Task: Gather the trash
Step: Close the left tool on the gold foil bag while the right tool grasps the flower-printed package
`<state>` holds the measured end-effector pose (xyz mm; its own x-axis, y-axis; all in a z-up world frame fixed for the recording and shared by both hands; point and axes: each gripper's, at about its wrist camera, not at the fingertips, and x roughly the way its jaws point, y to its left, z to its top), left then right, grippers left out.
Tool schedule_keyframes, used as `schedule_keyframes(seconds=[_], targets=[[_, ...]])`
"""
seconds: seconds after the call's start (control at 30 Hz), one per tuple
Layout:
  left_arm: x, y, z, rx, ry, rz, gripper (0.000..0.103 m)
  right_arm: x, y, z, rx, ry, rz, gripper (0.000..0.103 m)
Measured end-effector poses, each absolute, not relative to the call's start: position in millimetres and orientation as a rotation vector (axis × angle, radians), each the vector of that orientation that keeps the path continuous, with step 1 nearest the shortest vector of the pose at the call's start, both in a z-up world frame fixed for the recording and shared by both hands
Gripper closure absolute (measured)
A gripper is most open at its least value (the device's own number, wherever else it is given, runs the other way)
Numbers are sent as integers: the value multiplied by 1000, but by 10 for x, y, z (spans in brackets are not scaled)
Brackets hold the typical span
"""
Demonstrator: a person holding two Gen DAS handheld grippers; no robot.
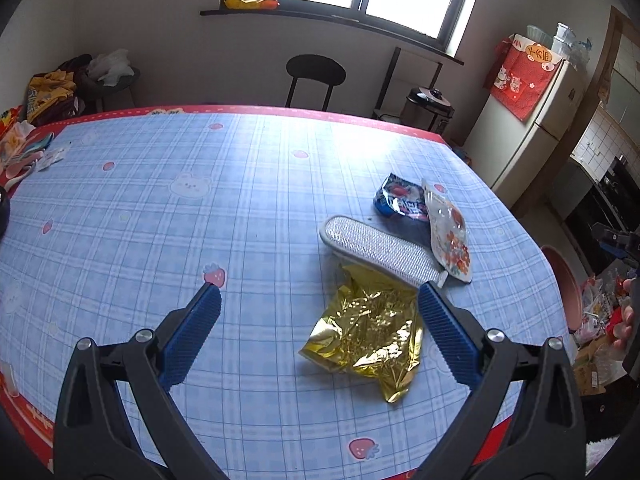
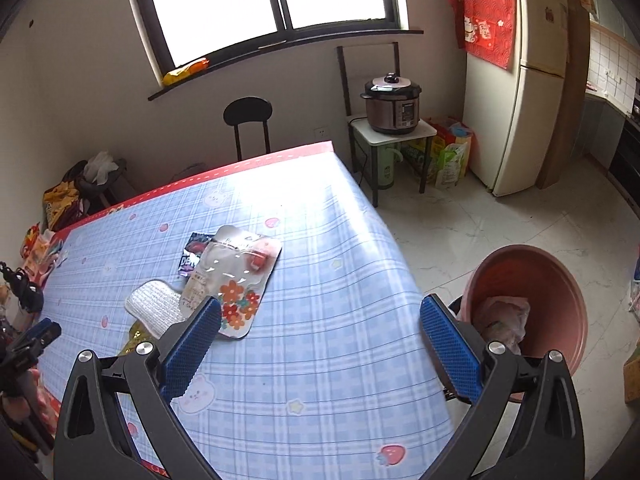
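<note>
Left gripper (image 1: 320,296) spread wide and empty, right gripper (image 2: 320,312) likewise, one gold foil wrapper (image 1: 366,332) at five o'clock, two pouches at two o'clock, one pink bin (image 2: 528,280).

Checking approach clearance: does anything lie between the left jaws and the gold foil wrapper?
Nothing visible does. The left gripper is open, its jaws bracket the gold foil wrapper, with only bare tablecloth before it. The mesh pad overlaps the wrapper's far edge only.

A crinkled, glossy gold foil wrapper (image 1: 366,334) lies on the smooth, sheened worktop (image 1: 240,208). The fingers (image 1: 448,340) carry ribbed blue rubbery pads; the bin (image 2: 560,280) looks matt plastic.
</note>
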<state>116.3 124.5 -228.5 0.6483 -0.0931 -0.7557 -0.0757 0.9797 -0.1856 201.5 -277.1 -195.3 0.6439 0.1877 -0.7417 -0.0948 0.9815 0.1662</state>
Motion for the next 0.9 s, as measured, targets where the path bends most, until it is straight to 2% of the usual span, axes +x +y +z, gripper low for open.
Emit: schedule_keyframes(seconds=[0.13, 0.37, 0.7, 0.83, 0.9], targets=[[1253, 1235, -2623, -200, 943, -98, 9, 2011, -2535, -2080, 94, 909, 182, 5], [1637, 1141, -3103, -198, 1032, -232, 24, 2016, -2383, -2230, 113, 970, 183, 8], [1988, 795, -3359, -87, 1065, -316, 24, 1967, -2358, -2266, 93, 995, 154, 8], [1957, 847, -3356, -101, 1078, -293, 39, 2002, -2328, -2315, 94, 1005, 167, 8], [1921, 867, -3354, -110, 1086, -291, 40, 2026, -2269, -2356, 77, 1013, 184, 8]])
